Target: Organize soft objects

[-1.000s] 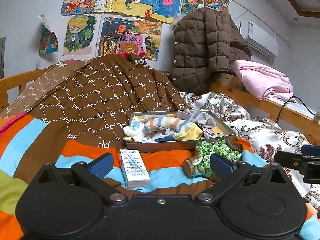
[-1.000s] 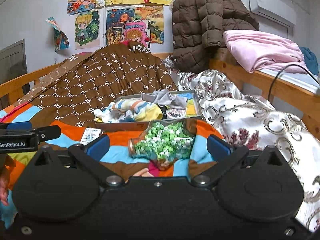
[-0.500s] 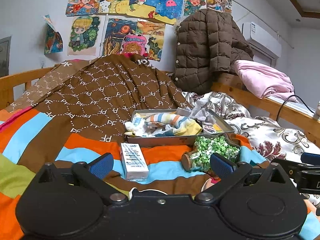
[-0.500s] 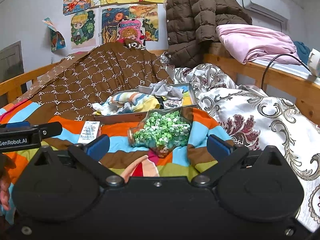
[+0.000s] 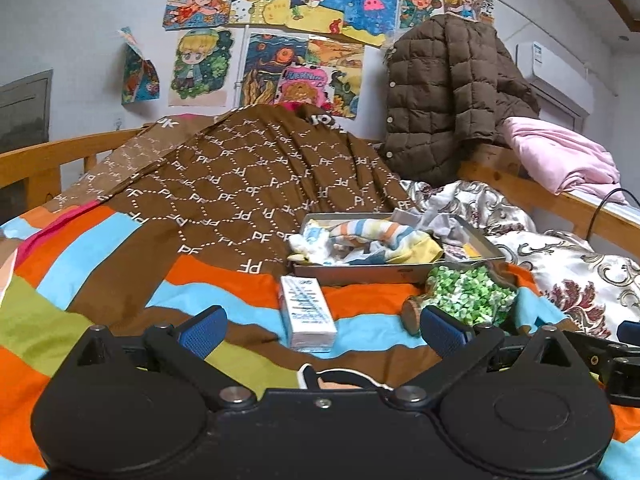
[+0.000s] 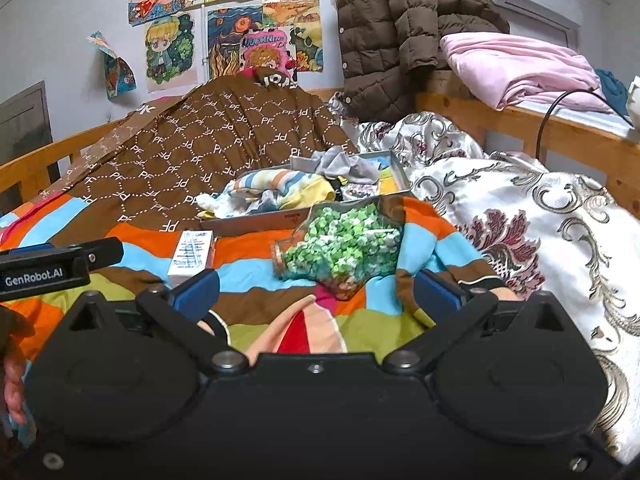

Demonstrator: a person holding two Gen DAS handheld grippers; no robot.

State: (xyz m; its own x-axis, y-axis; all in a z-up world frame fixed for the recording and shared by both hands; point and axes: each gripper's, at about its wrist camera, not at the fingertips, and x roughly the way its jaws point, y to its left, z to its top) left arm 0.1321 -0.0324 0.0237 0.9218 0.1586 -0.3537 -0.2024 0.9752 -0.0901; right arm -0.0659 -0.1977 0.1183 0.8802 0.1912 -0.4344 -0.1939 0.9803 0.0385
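Observation:
A shallow metal tray (image 5: pixel 360 272) lies on the striped bedspread and holds rumpled soft cloths: a striped one (image 5: pixel 376 232) and a grey one (image 5: pixel 436 220). It also shows in the right wrist view (image 6: pixel 256 222), with the striped cloth (image 6: pixel 280 184) and grey cloth (image 6: pixel 344 164). My left gripper (image 5: pixel 322 330) is open and empty, low over the bed, short of the tray. My right gripper (image 6: pixel 316 294) is open and empty, just behind a glass jar of green paper stars (image 6: pixel 344 240). A peach and red cloth (image 6: pixel 296 332) lies under the right gripper.
A small white box (image 5: pixel 308 312) lies in front of the tray, and the star jar (image 5: pixel 464 300) lies to its right. A brown patterned quilt (image 5: pixel 248 184) is heaped behind. A floral satin quilt (image 6: pixel 520 216) lies right, by a wooden bed rail (image 6: pixel 552 128).
Both grippers have drawn back and risen slightly from the tray, so more striped bedspread shows in front. Both stay open and empty. A peach cloth has come into view under them.

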